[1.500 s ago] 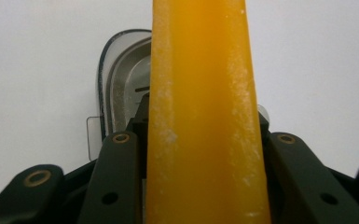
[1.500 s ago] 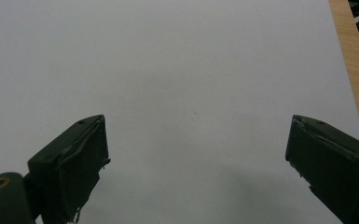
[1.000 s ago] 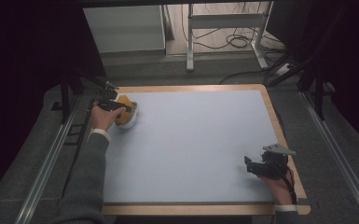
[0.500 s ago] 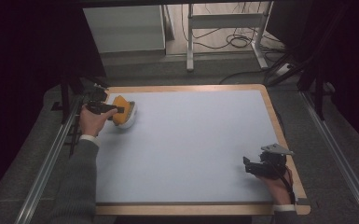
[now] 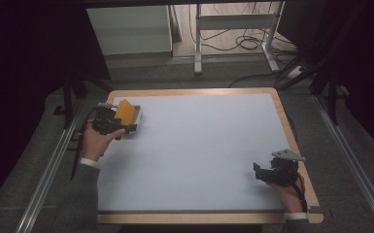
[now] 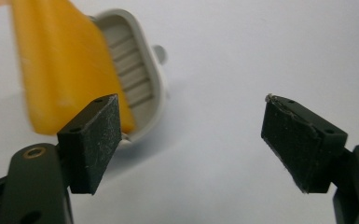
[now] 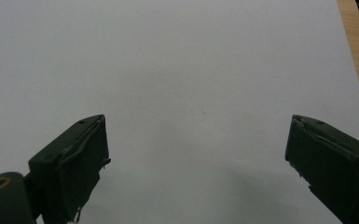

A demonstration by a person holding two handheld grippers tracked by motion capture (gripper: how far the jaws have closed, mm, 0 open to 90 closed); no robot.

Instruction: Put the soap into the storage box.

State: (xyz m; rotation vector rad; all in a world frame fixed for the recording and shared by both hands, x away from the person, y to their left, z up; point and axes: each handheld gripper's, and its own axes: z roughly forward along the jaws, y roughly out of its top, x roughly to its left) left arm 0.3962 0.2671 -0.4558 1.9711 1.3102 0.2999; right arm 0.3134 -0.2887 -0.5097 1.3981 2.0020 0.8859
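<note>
A pale grey tabletop [image 5: 199, 145] with a wooden rim carries a ridged grey plastic tray [image 6: 137, 79] under an orange slab [image 6: 60, 65] at its far-left corner. The left hand-held gripper [image 6: 191, 140] gapes empty beside it; the right hand-held gripper [image 7: 196, 163], near-right, gapes empty too.

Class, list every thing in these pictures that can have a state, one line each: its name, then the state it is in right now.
left gripper: open, nothing between its jaws, beside the dish
right gripper: open, empty, over the bare white mat
yellow sponge: tilted, leaning in the dish
grey ribbed dish: resting on the mat, holding the sponge
white mat: lying flat on the wooden table
</note>
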